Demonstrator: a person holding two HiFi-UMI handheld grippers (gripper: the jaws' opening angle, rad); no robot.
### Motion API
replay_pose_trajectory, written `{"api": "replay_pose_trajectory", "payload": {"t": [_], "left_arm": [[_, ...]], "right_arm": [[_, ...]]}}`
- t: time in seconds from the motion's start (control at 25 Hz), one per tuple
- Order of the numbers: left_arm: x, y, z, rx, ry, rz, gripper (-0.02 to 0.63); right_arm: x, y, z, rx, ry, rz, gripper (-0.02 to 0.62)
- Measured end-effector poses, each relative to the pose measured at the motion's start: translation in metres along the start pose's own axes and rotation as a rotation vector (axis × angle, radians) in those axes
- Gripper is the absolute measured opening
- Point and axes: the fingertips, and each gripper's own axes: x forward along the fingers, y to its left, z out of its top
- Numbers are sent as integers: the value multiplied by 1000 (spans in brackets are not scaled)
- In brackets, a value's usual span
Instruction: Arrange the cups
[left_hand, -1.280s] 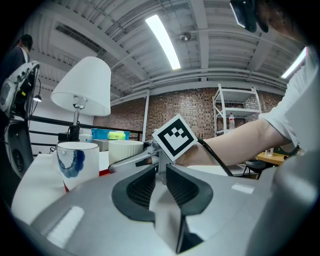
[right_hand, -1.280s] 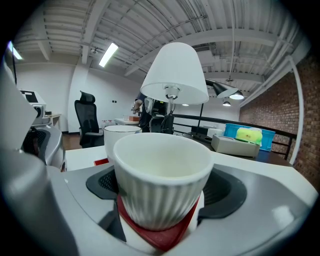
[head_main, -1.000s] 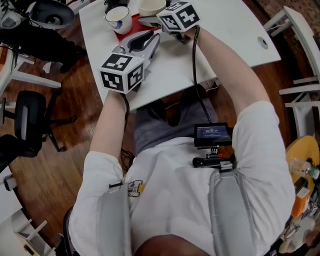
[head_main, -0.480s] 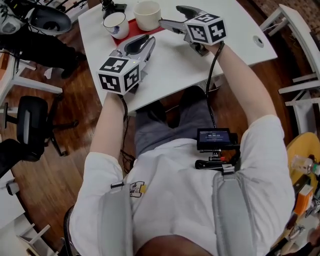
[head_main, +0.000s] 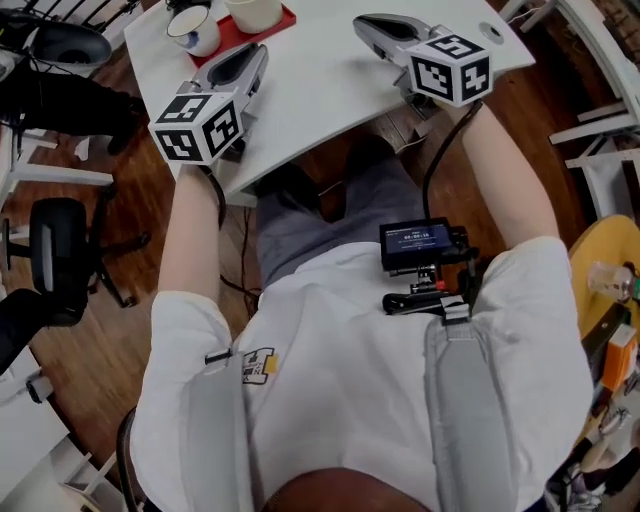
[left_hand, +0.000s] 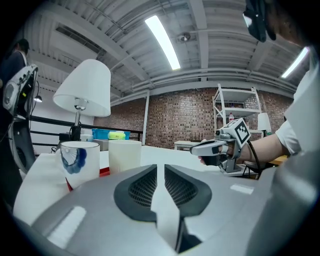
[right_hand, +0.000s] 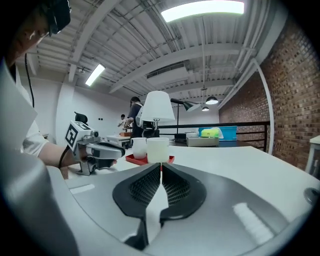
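Observation:
Two cups stand on a red tray (head_main: 232, 36) at the far left of the white table (head_main: 330, 90): a white cup with a blue pattern (head_main: 191, 30) and a plain cream cup (head_main: 256, 12). My left gripper (head_main: 252, 55) lies shut and empty just short of the tray. In the left gripper view the patterned cup (left_hand: 79, 158) and the cream cup (left_hand: 125, 155) stand ahead to the left. My right gripper (head_main: 362, 21) is well right of the tray. Its jaws have just been closing with nothing between them and are now shut. The right gripper view shows the cream cup (right_hand: 159, 149) far ahead.
A white lamp (left_hand: 82, 92) stands behind the cups. A cable hole (head_main: 490, 32) sits near the table's right corner. An office chair (head_main: 58, 250) stands on the wood floor at left, and white shelving (head_main: 600, 130) at right. A blue bin (right_hand: 217, 133) is at the far end.
My right gripper has drawn back from the cream cup to the right, and its jaws have closed empty. The left gripper has stayed beside the tray.

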Motion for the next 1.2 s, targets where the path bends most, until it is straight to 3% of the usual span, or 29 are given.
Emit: {"api": "replay_pose_trajectory", "payload": {"t": [0.24, 0.44, 0.84, 1.0, 1.2], "left_arm": [[-33, -35, -10, 11, -1, -16, 0], [-46, -44, -6, 10, -4, -59, 0], [-95, -142, -21, 1, -49, -240, 0], [-122, -176, -56, -5, -13, -280, 0], [-138, -170, -148, -27, 146, -234, 0]], "right_arm": [[-72, 29, -28, 58, -34, -41, 2], [-89, 42, -57, 135, -25, -63, 0], [-114, 78, -184, 308, 98, -99, 0], [-120, 99, -214, 352, 134, -91, 0], [-113, 130, -236, 327, 188, -46, 0]]}}
